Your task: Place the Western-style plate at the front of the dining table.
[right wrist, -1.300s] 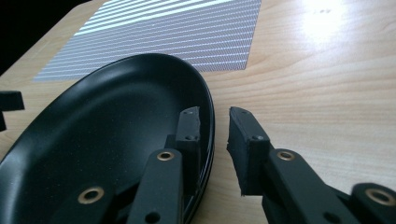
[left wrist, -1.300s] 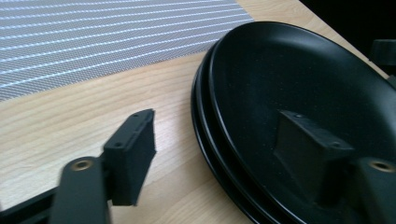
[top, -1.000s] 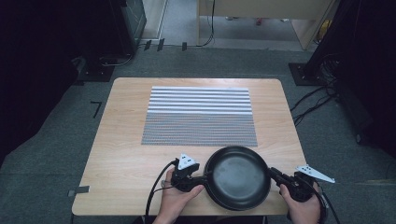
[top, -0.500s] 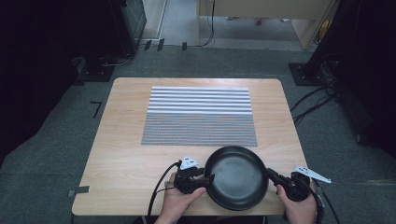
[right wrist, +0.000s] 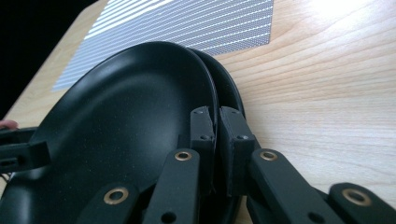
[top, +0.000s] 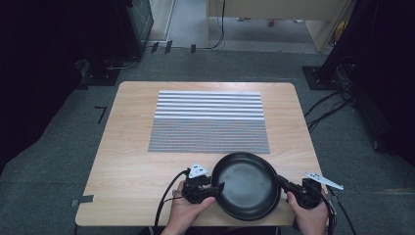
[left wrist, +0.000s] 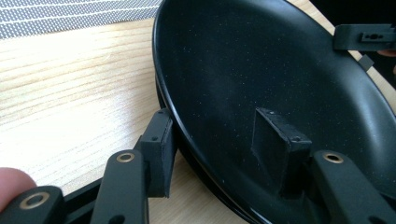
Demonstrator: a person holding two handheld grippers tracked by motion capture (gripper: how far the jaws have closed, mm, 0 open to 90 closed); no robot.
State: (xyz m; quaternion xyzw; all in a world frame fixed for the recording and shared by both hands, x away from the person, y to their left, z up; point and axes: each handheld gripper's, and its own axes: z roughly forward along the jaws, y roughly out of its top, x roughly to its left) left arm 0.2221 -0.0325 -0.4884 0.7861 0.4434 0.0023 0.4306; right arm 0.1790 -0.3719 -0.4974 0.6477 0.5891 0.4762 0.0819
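Plates (top: 247,183), seemingly two stacked, are sitting between our grippers: right gripper (right wrist: 217,135) is clamping the rim, while left gripper (left wrist: 219,149) is straddling the opposite rim, its jaws having just been closing, one inside, one outside.

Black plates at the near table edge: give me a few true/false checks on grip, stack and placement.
1. The right gripper is clamped on the rim of the top black plate. True.
2. The left gripper has let go and pulled clear of the plates. False: its jaws straddle the rim and have just been closing, though one pad looks to stand off the rim.
3. A second black plate lies under the top one. True.
4. The plates rest on the striped mat. False: they sit nearer the person, on bare wooden table.
5. The top plate holds food. False: it is empty.
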